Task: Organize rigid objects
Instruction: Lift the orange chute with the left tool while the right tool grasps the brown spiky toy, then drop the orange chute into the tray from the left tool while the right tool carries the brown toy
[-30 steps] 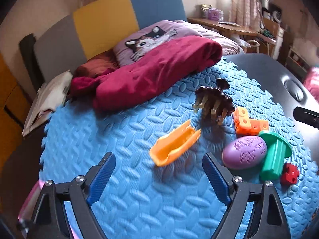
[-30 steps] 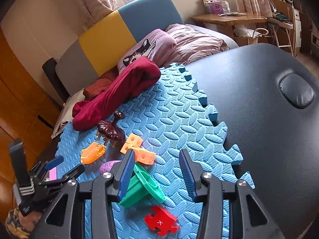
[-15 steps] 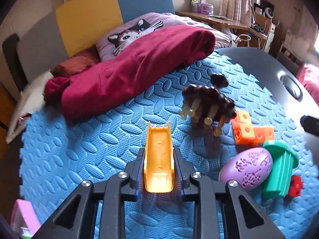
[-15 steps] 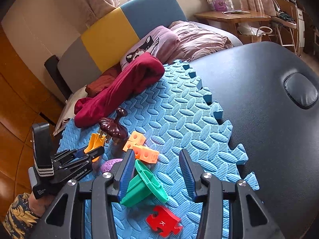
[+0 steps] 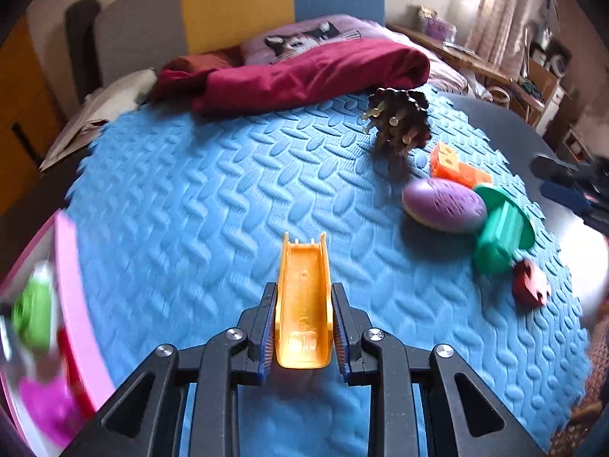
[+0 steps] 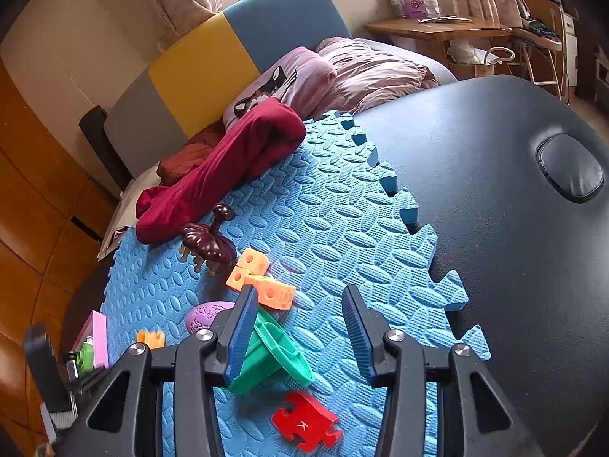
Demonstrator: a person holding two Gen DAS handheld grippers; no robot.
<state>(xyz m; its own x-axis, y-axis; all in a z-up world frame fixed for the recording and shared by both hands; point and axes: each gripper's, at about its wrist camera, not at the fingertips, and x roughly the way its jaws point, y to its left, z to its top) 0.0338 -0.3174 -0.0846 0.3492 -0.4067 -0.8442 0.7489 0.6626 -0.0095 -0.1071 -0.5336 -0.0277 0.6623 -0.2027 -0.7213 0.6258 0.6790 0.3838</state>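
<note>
My left gripper (image 5: 303, 323) is shut on an orange trough-shaped piece (image 5: 303, 293) and holds it over the blue foam mat (image 5: 182, 198). In the right wrist view that orange piece (image 6: 151, 339) shows at the lower left, beside a pink box (image 6: 95, 329). A brown pronged massager (image 6: 207, 243), orange cubes (image 6: 262, 283), a purple egg (image 6: 203, 314), a green flanged piece (image 6: 279, 358) and a red puzzle piece (image 6: 304, 424) lie on the mat. My right gripper (image 6: 297, 295) hangs open above the green piece, gripping nothing.
A dark red cloth (image 5: 304, 72) and a pillow lie along the mat's far edge. The pink box (image 5: 72, 289) with small items is at the left edge. A black padded table (image 6: 495, 198) runs right of the mat.
The left gripper closed on the orange piece, then carried it left toward the pink box, rolling slightly. The right gripper kept still.
</note>
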